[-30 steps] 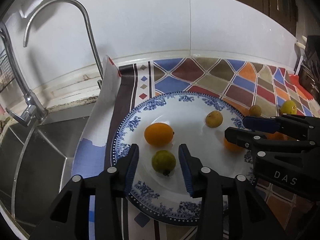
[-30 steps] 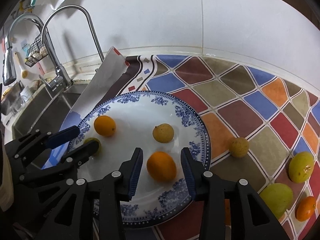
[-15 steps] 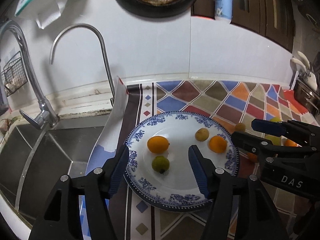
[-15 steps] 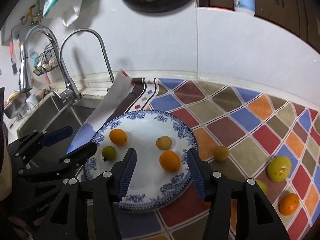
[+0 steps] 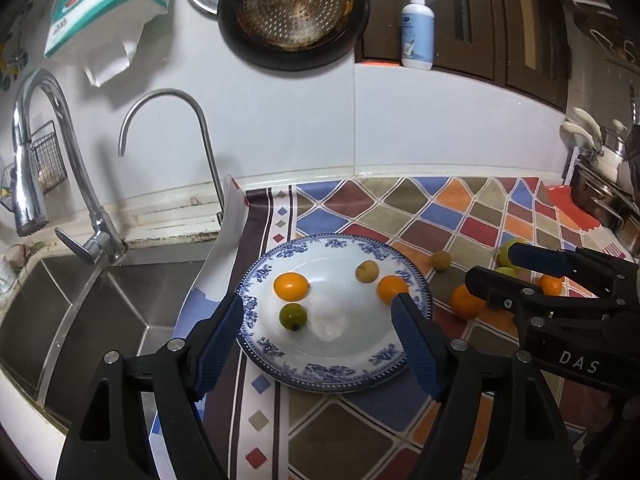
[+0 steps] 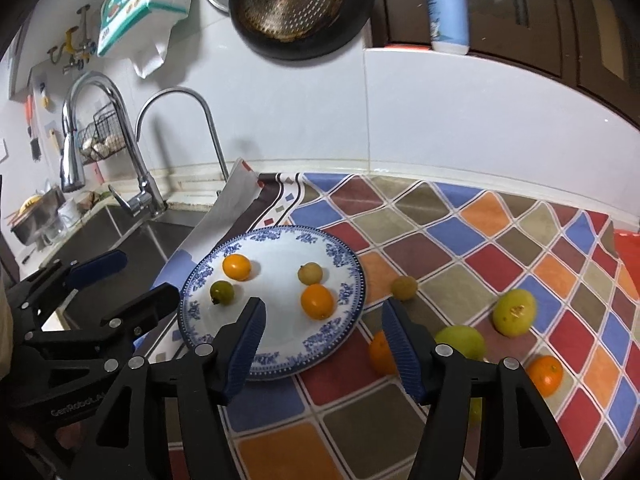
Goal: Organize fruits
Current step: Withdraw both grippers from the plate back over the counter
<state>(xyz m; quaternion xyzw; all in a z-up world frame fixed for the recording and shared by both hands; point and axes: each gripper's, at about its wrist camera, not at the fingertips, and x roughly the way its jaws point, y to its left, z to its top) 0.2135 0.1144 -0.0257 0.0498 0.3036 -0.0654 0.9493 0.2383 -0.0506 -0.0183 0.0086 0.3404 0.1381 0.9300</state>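
Steel sink [image 5: 100,312] beside plate [image 5: 332,376]

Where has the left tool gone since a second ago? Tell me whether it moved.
Yes. The left tool has backed up and away from the plate; the small green fruit once framed closely between its fingers now lies farther off, and the jaws are opening, empty.

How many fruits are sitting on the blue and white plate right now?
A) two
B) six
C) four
C: the plate holds two orange fruits, one small green fruit and one yellowish fruit; the other fruits lie off it on the patterned mat.
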